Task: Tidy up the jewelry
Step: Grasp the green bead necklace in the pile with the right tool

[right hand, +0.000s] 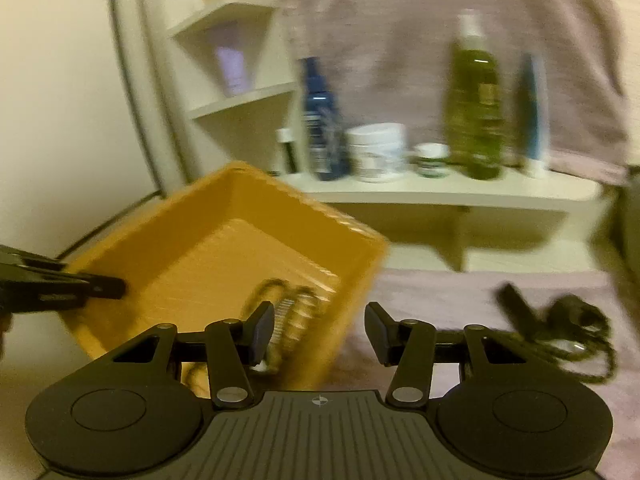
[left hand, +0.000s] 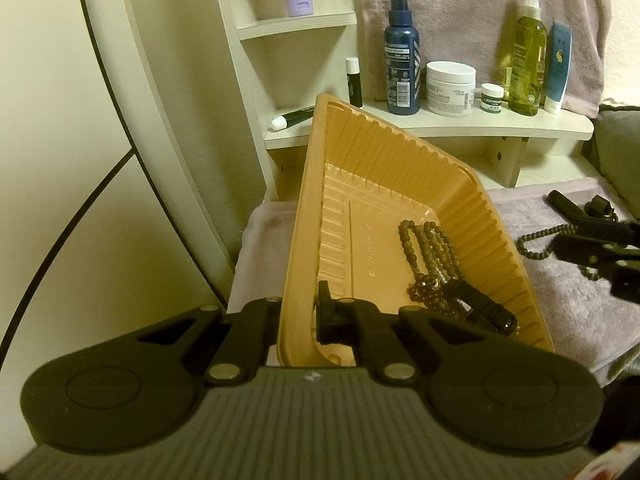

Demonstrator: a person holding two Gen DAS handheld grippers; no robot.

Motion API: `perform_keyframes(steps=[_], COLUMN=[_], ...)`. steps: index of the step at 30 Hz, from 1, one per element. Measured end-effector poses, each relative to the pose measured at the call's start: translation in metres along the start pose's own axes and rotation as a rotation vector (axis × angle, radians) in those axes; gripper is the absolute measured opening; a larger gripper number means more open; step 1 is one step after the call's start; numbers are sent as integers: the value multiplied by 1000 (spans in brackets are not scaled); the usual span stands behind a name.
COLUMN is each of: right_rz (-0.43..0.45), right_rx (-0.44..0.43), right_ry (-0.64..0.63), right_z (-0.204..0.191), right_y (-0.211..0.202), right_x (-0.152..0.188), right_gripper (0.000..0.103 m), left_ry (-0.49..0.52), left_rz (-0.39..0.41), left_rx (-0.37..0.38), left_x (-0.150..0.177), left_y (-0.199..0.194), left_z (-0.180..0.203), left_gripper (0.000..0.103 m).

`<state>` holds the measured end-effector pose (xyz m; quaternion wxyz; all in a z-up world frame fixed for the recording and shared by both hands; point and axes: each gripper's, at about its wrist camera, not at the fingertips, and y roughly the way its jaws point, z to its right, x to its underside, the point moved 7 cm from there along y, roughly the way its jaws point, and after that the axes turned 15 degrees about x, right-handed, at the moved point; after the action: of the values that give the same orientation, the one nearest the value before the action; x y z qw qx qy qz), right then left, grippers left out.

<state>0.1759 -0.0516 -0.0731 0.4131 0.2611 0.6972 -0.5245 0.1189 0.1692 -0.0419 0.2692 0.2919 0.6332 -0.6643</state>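
An orange plastic tray (left hand: 384,184) stands tilted on a pale towel, and my left gripper (left hand: 300,312) is shut on its near left wall. Inside it lie brown beaded strands (left hand: 428,248) and a dark clasp piece (left hand: 484,312). The right wrist view is blurred. It shows my right gripper (right hand: 320,332) open with nothing between its fingers, hovering at the tray's (right hand: 224,240) right corner. More dark beaded jewelry (right hand: 560,332) lies on the towel to its right. The same loose bead chain (left hand: 534,244) shows beside the right gripper (left hand: 592,240) in the left wrist view.
A white shelf (left hand: 460,126) behind the tray carries a blue bottle (left hand: 402,56), a white cream jar (left hand: 450,88), a small jar, a green spray bottle (left hand: 528,56) and a blue tube. A lip balm stands at its left end. A towel (left hand: 580,312) covers the surface.
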Motion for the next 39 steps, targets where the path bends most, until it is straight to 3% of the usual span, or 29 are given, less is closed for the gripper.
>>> perform_keyframes(steps=[13, 20, 28, 30, 34, 39], right_rz=[-71, -112, -170, -173, -186, -171], right_rx=[258, 297, 260, 265, 243, 215], right_ry=[25, 7, -61, -85, -90, -57], right_z=[100, 128, 127, 123, 114, 102], right_y=[10, 37, 58, 57, 52, 37], right_x=[37, 34, 37, 39, 43, 45], right_gripper=[50, 51, 50, 41, 11, 11], left_ry=[3, 4, 4, 3, 4, 4], left_rz=[1, 1, 0, -1, 0, 0], left_rx=[2, 0, -2, -2, -2, -2], left_x=[-1, -1, 0, 0, 1, 1], left_y=[-1, -1, -1, -1, -1, -1], left_z=[1, 0, 0, -1, -1, 0], left_gripper=[4, 4, 4, 4, 4, 4])
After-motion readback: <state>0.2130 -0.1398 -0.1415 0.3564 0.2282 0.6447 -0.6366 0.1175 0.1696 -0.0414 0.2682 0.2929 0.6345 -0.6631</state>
